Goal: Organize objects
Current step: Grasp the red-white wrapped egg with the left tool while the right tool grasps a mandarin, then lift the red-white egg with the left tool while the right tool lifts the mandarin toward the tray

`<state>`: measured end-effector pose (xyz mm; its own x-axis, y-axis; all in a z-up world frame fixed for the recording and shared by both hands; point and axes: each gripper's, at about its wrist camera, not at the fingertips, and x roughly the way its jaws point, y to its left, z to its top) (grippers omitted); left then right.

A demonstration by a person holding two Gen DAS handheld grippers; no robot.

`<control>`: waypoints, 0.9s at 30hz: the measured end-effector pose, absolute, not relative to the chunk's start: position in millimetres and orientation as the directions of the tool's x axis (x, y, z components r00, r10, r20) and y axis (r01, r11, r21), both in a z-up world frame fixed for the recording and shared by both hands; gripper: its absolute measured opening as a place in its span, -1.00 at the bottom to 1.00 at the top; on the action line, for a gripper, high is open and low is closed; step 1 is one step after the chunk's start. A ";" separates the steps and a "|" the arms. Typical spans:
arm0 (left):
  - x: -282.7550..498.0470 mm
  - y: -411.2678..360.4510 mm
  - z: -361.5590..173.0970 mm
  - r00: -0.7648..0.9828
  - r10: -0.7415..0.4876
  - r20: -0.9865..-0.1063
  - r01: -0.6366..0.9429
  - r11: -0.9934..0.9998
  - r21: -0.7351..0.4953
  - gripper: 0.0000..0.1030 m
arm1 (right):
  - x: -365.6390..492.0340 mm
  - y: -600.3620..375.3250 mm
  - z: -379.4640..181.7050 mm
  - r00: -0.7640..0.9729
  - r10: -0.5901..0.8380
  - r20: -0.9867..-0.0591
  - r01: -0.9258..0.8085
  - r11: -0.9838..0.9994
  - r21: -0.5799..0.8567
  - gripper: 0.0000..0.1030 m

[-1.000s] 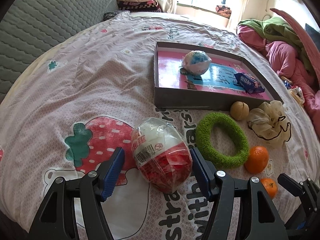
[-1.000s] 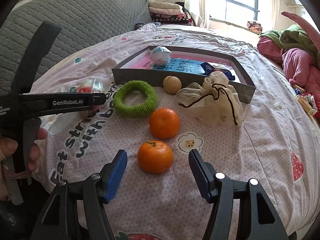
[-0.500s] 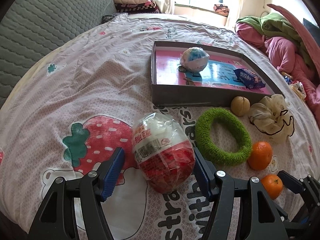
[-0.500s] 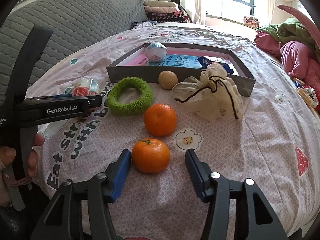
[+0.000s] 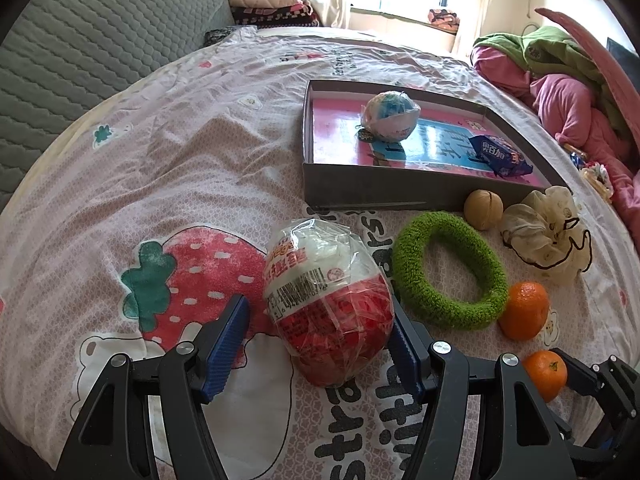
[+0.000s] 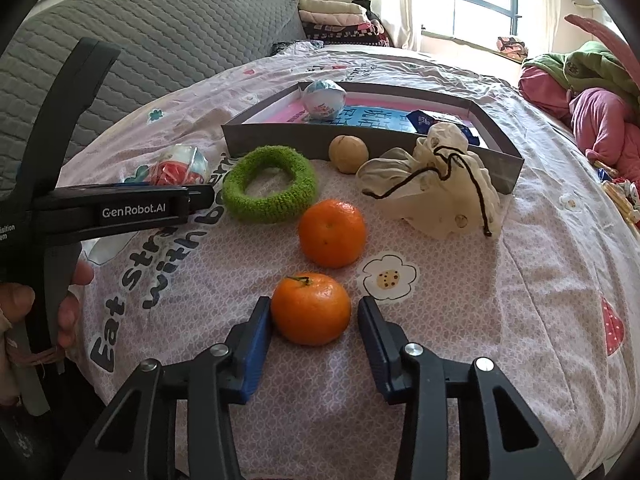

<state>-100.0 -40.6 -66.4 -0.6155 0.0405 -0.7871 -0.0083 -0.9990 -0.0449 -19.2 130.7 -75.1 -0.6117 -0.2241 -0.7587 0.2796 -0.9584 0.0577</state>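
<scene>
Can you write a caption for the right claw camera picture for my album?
Right claw open around the near orange on the bedsheet, gray tray beyond.

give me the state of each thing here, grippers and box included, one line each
left gripper: open, straddling the wrapped egg
right gripper: open, fingers either side of the near orange
red-white wrapped egg: on its side on the bed, wrapper sealed
near orange: resting, not yet clamped
far orange: loose on the bed
box: open-topped, holds a blue egg and a snack packet
drawstring pouch: slumped, cord loose
green ring: lying flat
</scene>
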 end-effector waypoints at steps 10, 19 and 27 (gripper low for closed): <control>-99.4 -45.1 -67.5 -0.643 0.065 -0.763 -0.004 -0.997 -0.081 0.24 | -17.9 130.2 -74.1 -0.623 -0.244 -0.743 0.293 -0.954 0.068 -0.26; -96.8 -46.5 -66.0 -0.652 0.091 -0.752 -0.027 -0.995 -0.097 0.12 | -18.0 131.5 -73.1 -0.621 -0.254 -0.742 0.293 -0.953 0.081 -0.26; -87.7 -46.5 -57.2 -0.669 0.104 -0.736 -0.037 -0.994 -0.107 0.11 | -16.7 135.0 -69.8 -0.619 -0.257 -0.742 0.289 -0.953 0.089 -0.26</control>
